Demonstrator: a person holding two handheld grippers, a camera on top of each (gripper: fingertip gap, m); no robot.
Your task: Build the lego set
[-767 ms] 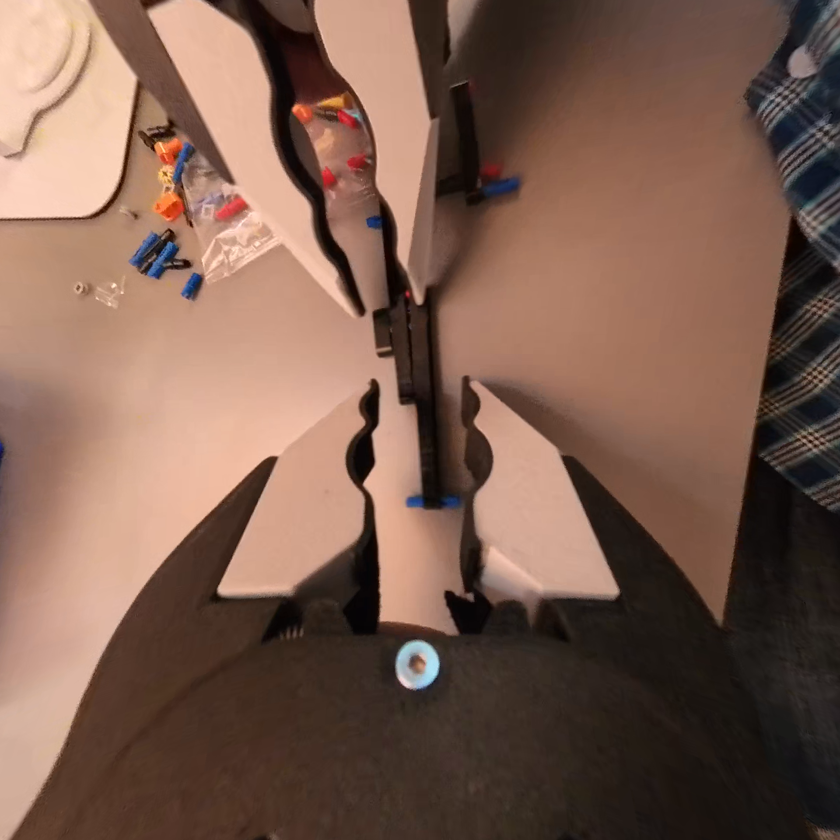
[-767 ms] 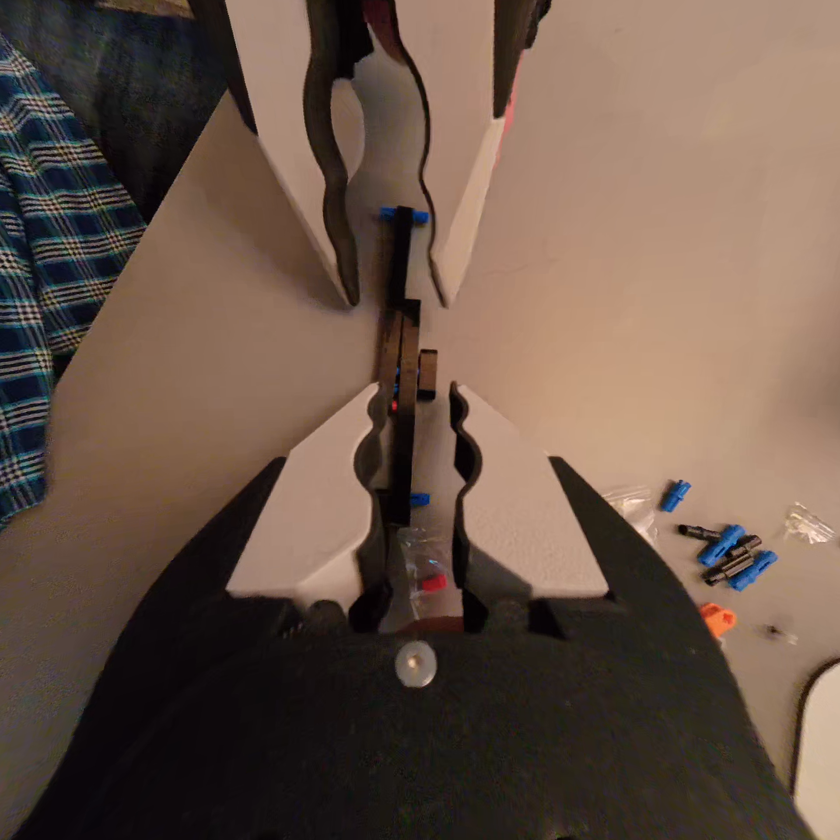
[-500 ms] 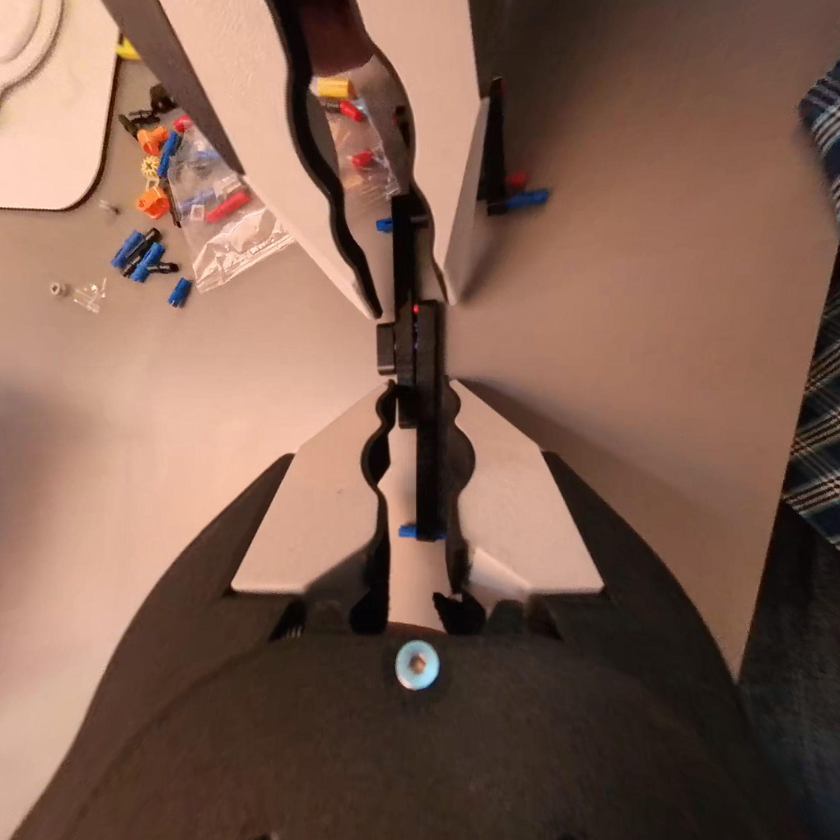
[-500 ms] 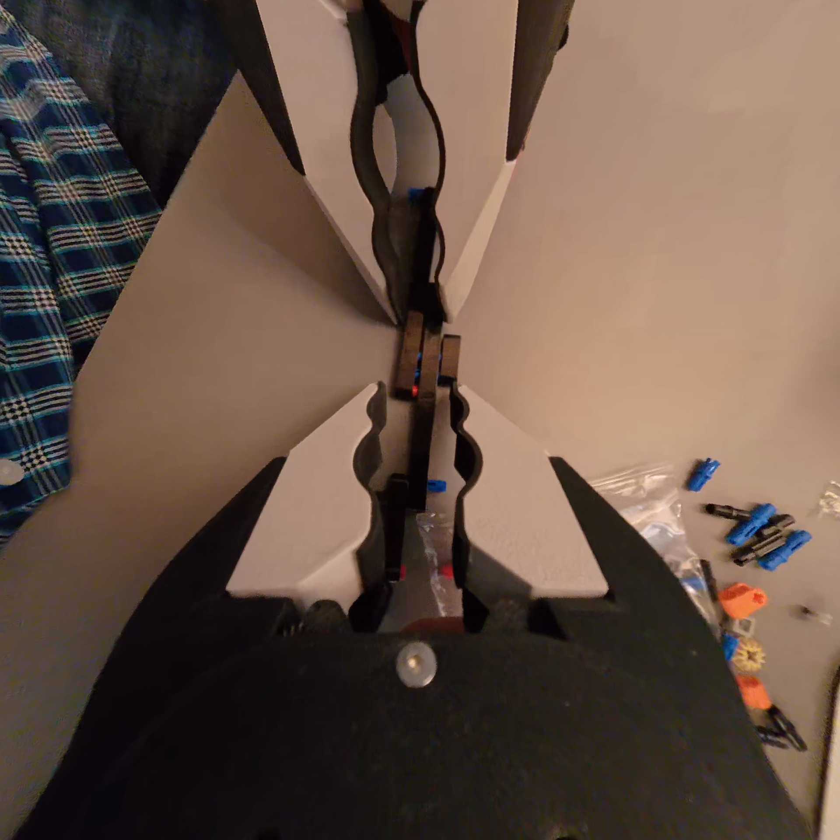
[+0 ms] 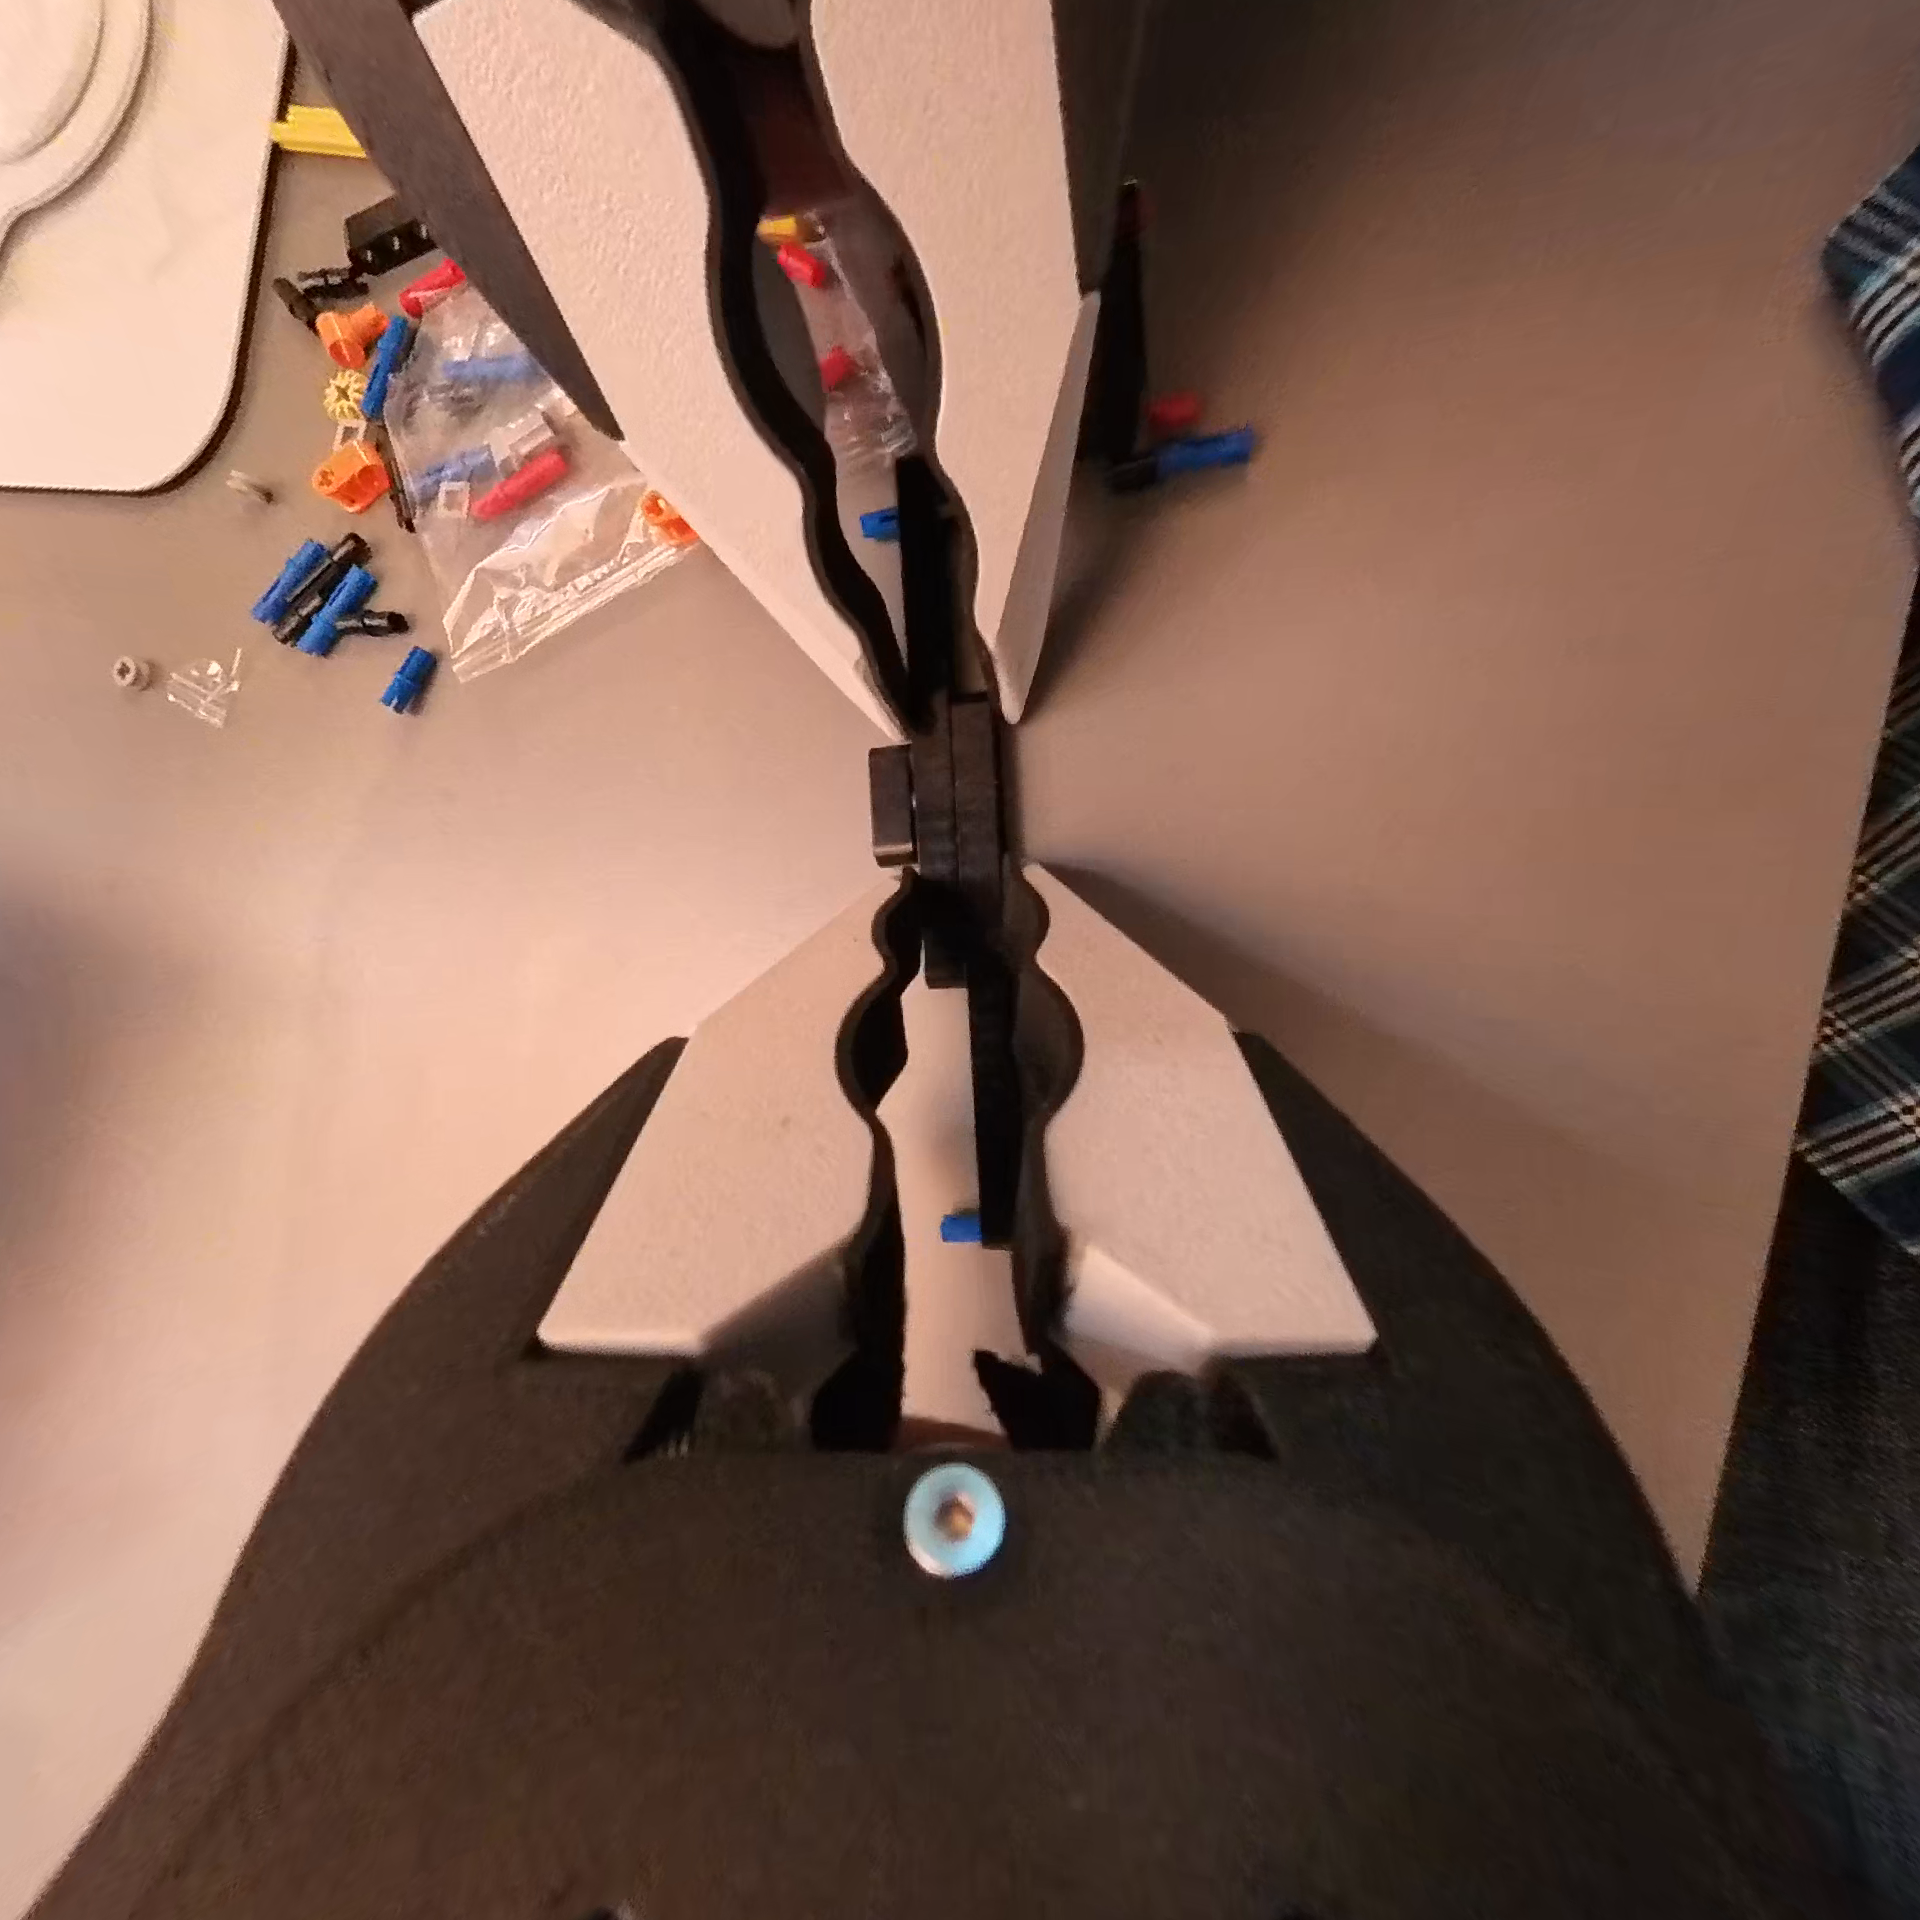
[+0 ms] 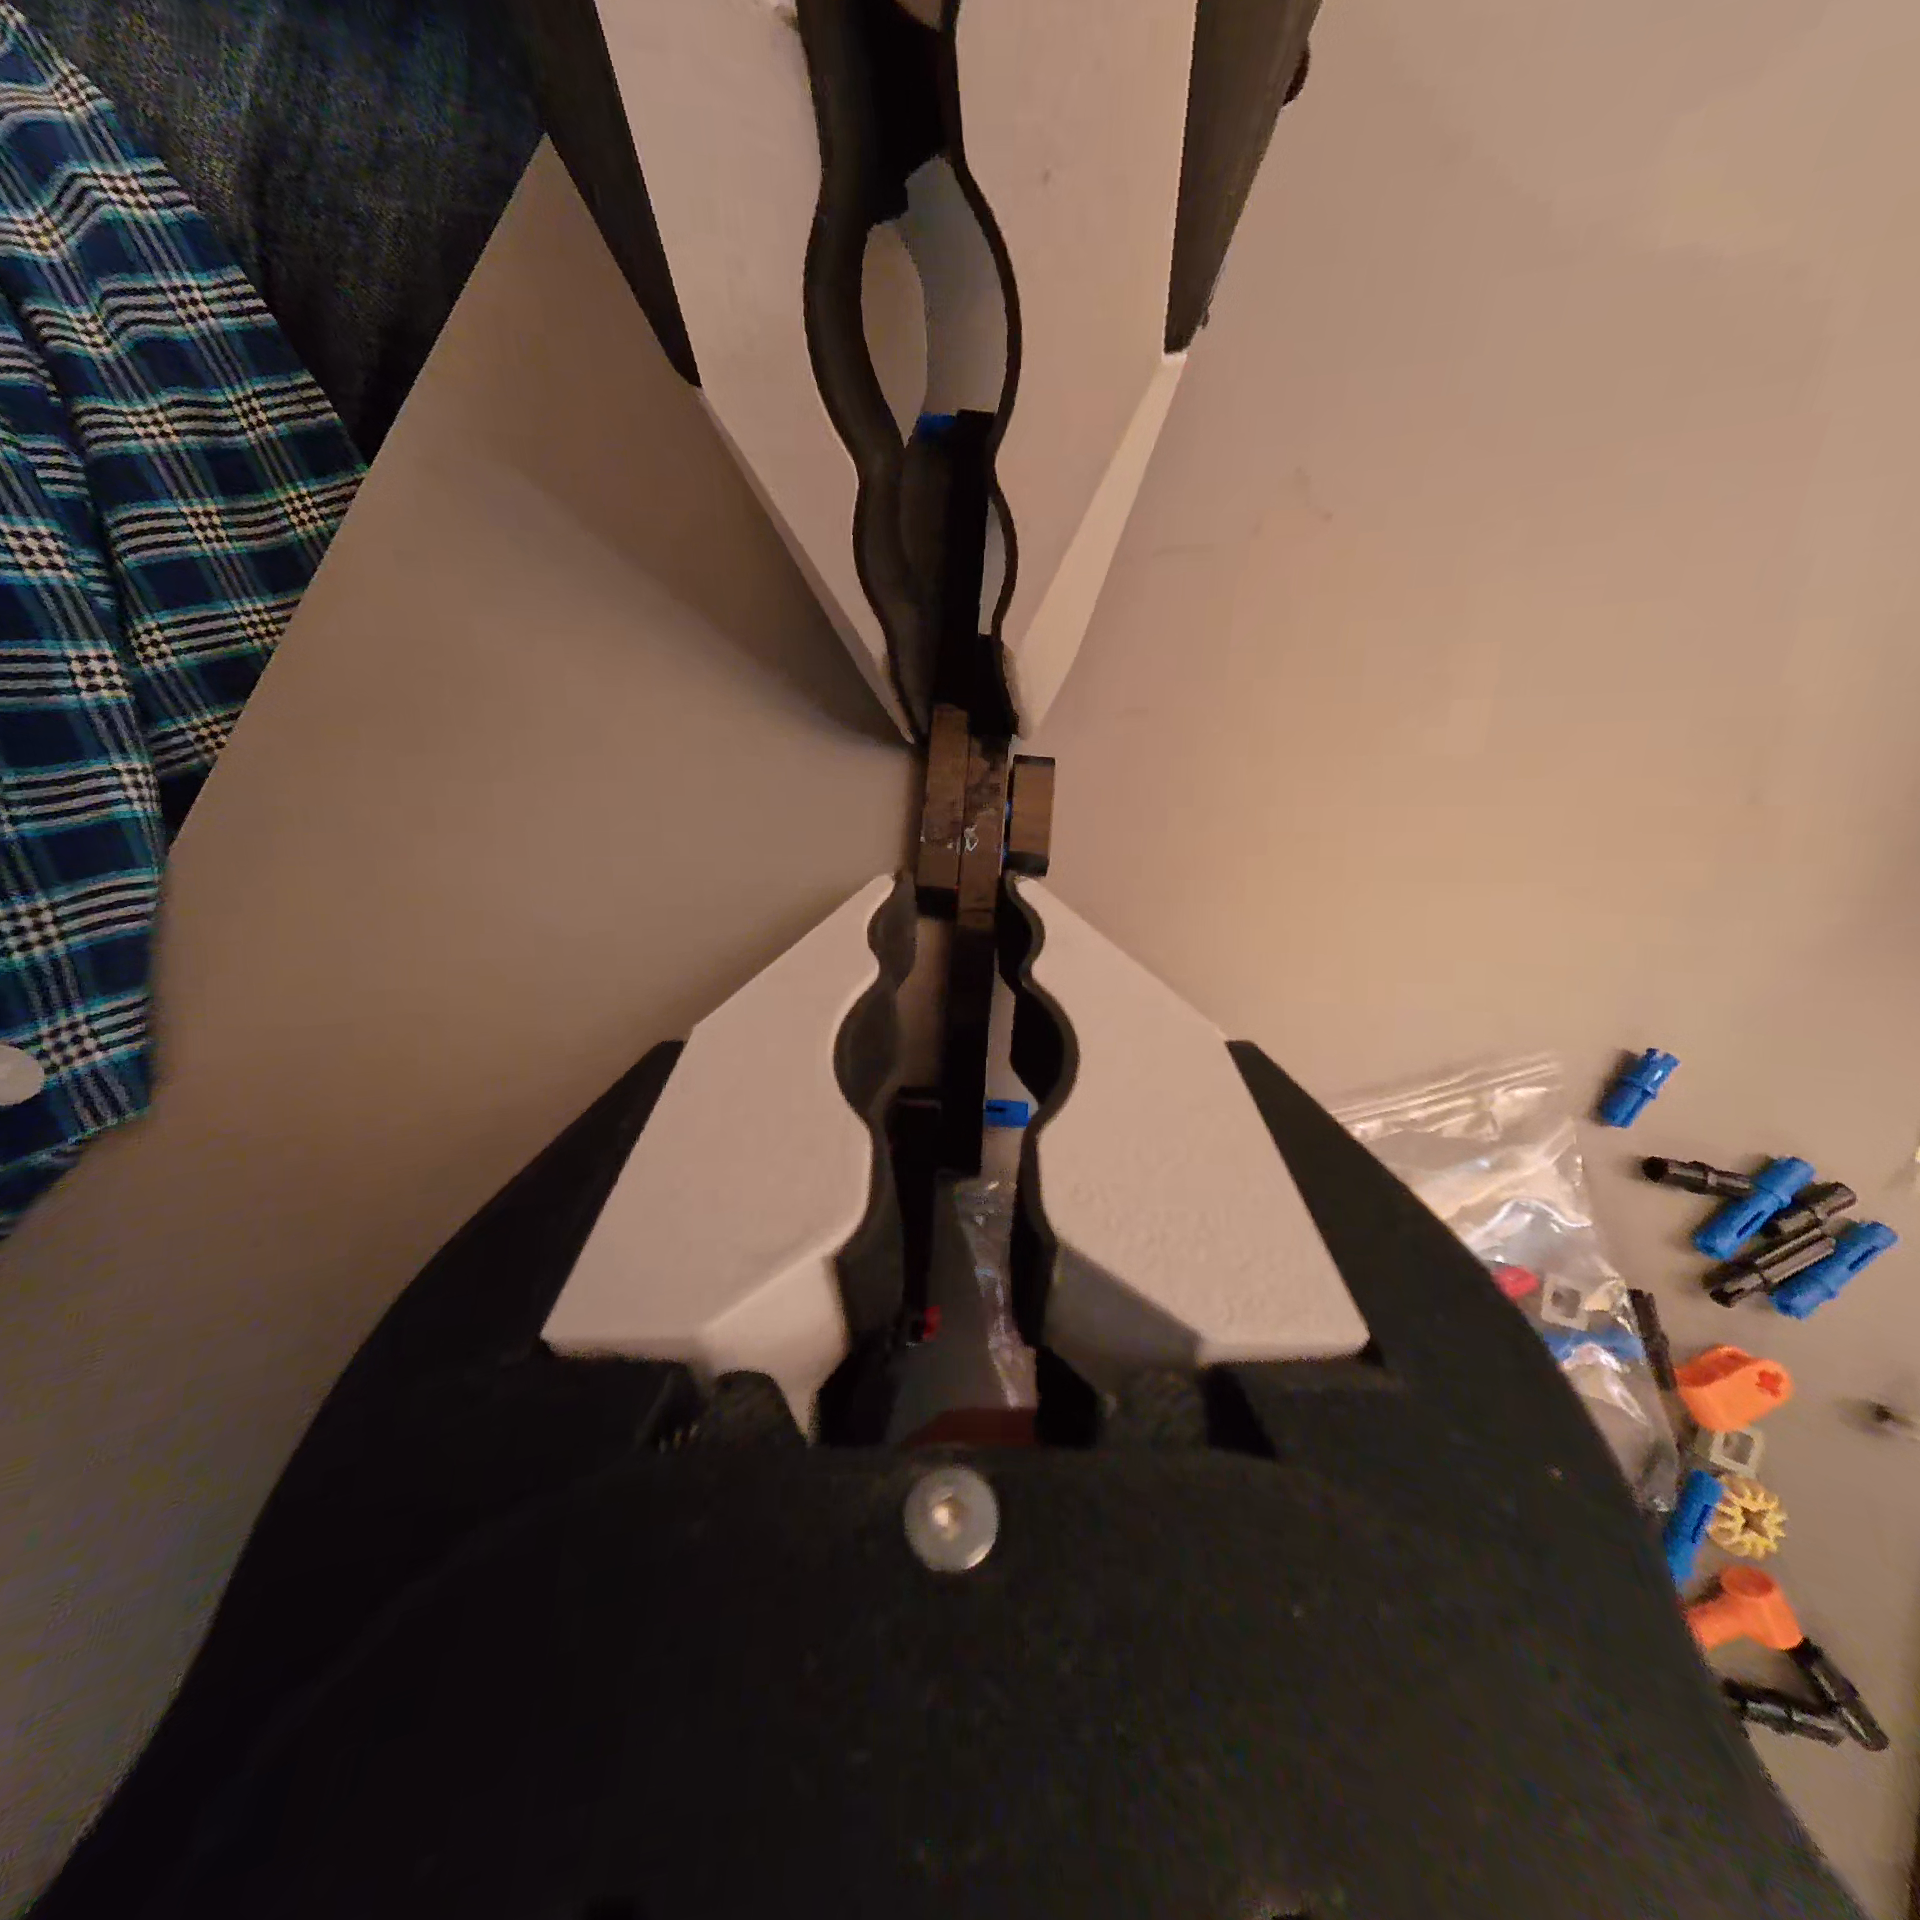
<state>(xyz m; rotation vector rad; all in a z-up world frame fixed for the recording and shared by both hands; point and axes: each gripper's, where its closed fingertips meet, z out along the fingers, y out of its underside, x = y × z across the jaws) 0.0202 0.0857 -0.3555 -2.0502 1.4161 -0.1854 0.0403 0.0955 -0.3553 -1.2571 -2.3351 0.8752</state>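
Observation:
A black lego beam assembly [image 5: 956, 810] with blue pins is held in the air between my two grippers, which face each other tip to tip. My left gripper [image 5: 966, 894] is shut on the long black beam [image 5: 992, 1091], whose near end carries a blue pin [image 5: 961, 1228]. My right gripper [image 5: 951, 722] comes in from the top of that view. In the right wrist view my right gripper [image 6: 954, 894] is shut on its end of the black beams [image 6: 961, 1039], and the left gripper [image 6: 961, 722] closes on the far end. The overlapped beam ends [image 6: 966, 821] sit between the tips.
Loose blue and black pins [image 5: 322, 613], orange connectors [image 5: 353, 478] and a clear parts bag [image 5: 540, 551] lie on the beige table [image 5: 416, 935]. Another black beam with red and blue pins [image 5: 1184, 457] lies beyond. A white board [image 5: 104, 312] is far left. A person's plaid sleeve [image 6: 104, 623] is at the table edge. The grippers are tip to tip, or close to it.
My left gripper was open around the beam and has shut on it. Both grippers have moved closer together, and the beam ends now overlap tightly between the tips.

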